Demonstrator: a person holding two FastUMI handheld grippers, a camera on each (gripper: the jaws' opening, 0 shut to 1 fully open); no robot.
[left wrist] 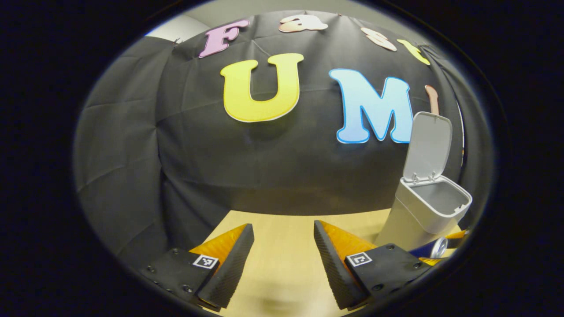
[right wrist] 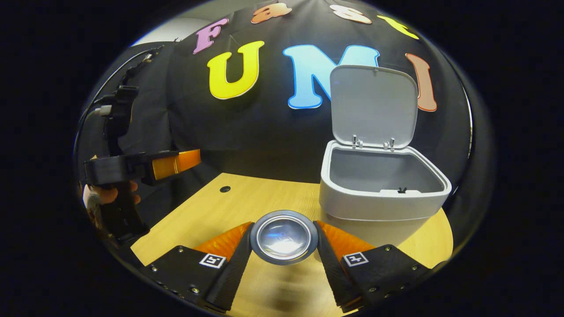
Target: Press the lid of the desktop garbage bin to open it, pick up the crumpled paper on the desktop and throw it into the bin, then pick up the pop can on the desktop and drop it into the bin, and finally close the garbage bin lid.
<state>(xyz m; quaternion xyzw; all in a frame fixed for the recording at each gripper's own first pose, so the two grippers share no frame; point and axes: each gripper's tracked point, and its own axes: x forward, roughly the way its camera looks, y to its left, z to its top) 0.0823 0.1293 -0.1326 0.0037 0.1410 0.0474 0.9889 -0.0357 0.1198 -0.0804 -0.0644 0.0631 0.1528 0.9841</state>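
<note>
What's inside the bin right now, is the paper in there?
The bin stands open, lid upright. Only bare inner walls near the top show; no paper is visible. The front rim hides the bottom, so I cannot confirm. The right gripper holds the can in its jaws.

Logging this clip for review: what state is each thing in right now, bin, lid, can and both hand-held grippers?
Garbage bin: upright on the table, what shows of the inside is bare.
Lid: open, standing up.
Pop can: held end-on between the fingers.
Right hand-held gripper: shut on the pop can.
Left hand-held gripper: open, holding nothing.
</note>
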